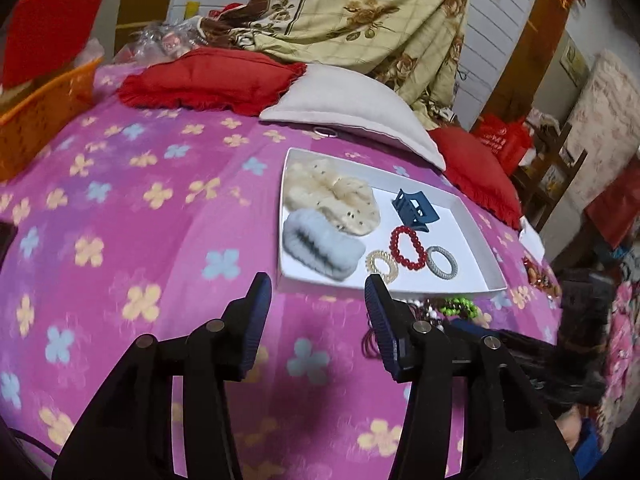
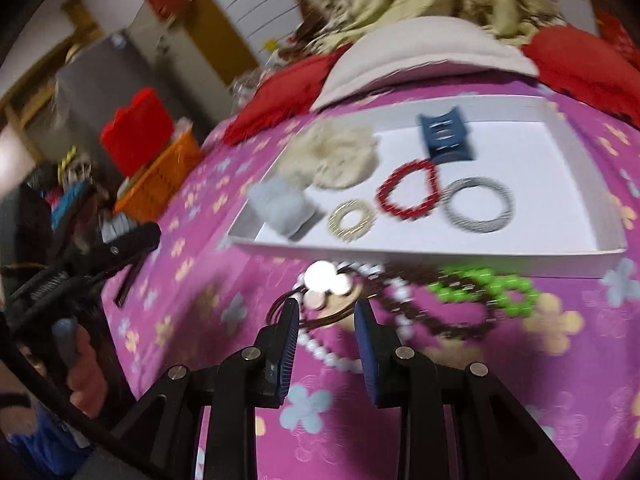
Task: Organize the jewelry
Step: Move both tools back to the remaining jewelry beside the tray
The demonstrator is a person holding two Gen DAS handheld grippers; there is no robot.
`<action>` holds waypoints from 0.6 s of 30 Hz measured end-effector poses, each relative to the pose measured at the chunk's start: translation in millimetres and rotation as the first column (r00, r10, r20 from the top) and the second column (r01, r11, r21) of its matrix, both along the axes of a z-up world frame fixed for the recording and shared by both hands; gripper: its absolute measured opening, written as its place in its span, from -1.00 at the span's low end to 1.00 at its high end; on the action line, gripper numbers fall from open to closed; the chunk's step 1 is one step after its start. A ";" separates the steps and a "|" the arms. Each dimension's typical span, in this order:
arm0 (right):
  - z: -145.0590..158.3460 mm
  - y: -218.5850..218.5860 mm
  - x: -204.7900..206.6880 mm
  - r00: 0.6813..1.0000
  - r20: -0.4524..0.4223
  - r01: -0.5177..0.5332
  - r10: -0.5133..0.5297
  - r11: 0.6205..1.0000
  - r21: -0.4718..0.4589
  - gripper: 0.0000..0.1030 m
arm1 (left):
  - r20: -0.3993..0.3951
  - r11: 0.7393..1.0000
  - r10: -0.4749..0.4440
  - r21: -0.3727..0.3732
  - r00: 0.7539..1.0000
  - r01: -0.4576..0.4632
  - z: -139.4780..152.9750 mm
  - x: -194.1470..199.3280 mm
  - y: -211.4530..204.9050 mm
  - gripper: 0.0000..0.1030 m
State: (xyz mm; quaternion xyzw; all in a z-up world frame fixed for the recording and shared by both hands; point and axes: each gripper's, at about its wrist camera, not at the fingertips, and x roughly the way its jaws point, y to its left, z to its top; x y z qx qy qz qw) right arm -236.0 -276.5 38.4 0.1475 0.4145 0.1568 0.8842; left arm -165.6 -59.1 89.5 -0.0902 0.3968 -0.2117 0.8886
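Note:
A white tray (image 1: 472, 276) (image 2: 440, 258) lies on the pink flowered bedspread. It holds a cream scrunchie (image 1: 332, 196), a grey fluffy clip (image 1: 320, 248), a blue claw clip (image 1: 414, 208), a red bead bracelet (image 1: 408, 248), a gold coil tie (image 1: 382, 266) and a grey ring (image 1: 442, 262). Loose jewelry lies in front of the tray: a white pearl string (image 2: 332, 348), a brown bead bracelet (image 2: 448, 312), a green bead bracelet (image 2: 488, 288). My right gripper (image 2: 326, 312) is open, its fingertips over the pearl piece. My left gripper (image 1: 318, 292) is open and empty before the tray's near left corner.
Red cushions (image 1: 208, 80) and a white pillow (image 1: 352, 108) lie behind the tray. An orange basket (image 1: 40, 120) with a red item stands at the far left. The left gripper and hand show at the left of the right wrist view (image 2: 80, 272).

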 end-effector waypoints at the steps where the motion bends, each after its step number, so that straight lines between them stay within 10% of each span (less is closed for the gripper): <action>1: -3.8 4.0 3.2 1.000 -0.005 -0.004 0.004 1.000 -0.004 -0.48 | -0.009 1.000 -0.006 0.006 1.000 0.006 -4.0 -0.2 1.7 -0.06; 18: -17.1 35.4 38.4 0.999 0.003 0.046 -0.047 0.975 -0.217 -0.25 | -0.052 1.000 0.003 0.031 0.999 -0.001 -27.1 13.7 15.9 -0.06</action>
